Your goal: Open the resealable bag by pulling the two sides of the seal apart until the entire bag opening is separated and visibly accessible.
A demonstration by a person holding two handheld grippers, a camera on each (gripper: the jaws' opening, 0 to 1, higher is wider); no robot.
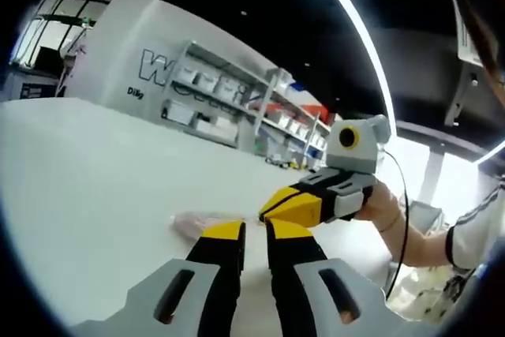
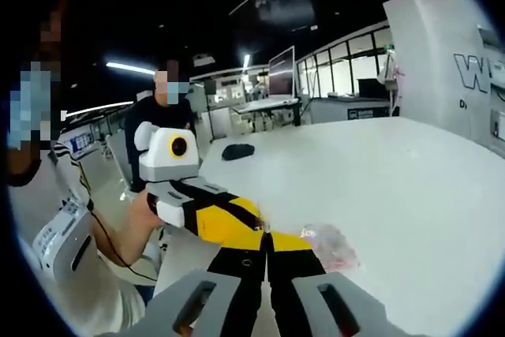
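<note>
A small clear resealable bag point(image 1: 207, 222) with pinkish contents lies on the white table point(image 1: 95, 187). My left gripper point(image 1: 256, 230) points at the bag's near end, its yellow-tipped jaws a narrow gap apart. In the left gripper view, my right gripper point(image 1: 267, 212) comes in from the right, its tip at the bag's right end. In the right gripper view, my right gripper point(image 2: 267, 236) has its jaws pressed together at the edge of the bag point(image 2: 331, 247); the pinch itself is hard to see. There my left gripper point(image 2: 260, 226) meets it from the left.
A person's hand point(image 1: 380, 204) holds the right gripper. Another person point(image 2: 162, 128) stands beyond the table's far edge. A dark object point(image 2: 237, 151) lies far off on the table. Shelving point(image 1: 237, 104) and a white wall stand behind.
</note>
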